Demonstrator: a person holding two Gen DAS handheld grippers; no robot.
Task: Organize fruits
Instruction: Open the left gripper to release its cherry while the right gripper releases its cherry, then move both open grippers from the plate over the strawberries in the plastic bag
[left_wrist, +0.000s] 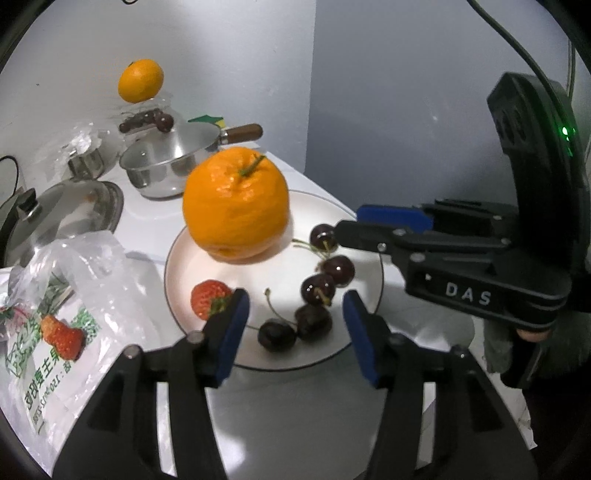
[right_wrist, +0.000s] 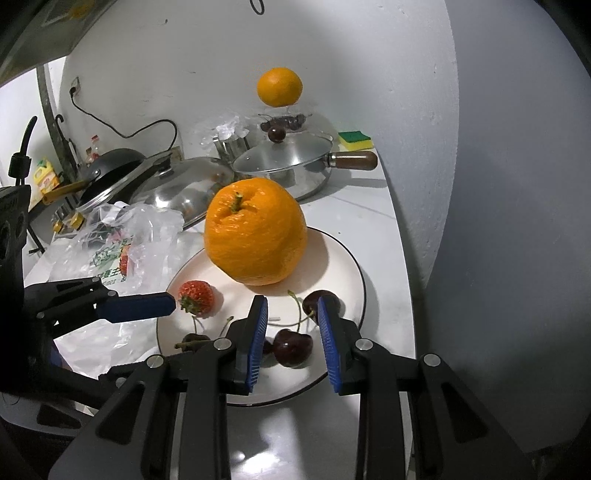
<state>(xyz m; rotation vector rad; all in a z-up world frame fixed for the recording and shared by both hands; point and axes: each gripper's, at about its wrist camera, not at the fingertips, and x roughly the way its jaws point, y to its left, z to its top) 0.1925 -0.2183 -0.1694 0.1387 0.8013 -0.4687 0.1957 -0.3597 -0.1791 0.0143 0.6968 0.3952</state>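
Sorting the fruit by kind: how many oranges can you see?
2: a big orange on the white plate, and a smaller orange up at the back by the wall. Others may be hidden.

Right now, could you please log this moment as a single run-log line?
plate: large orange, strawberry, cherries | left gripper: open, empty | right gripper: nearly closed, empty
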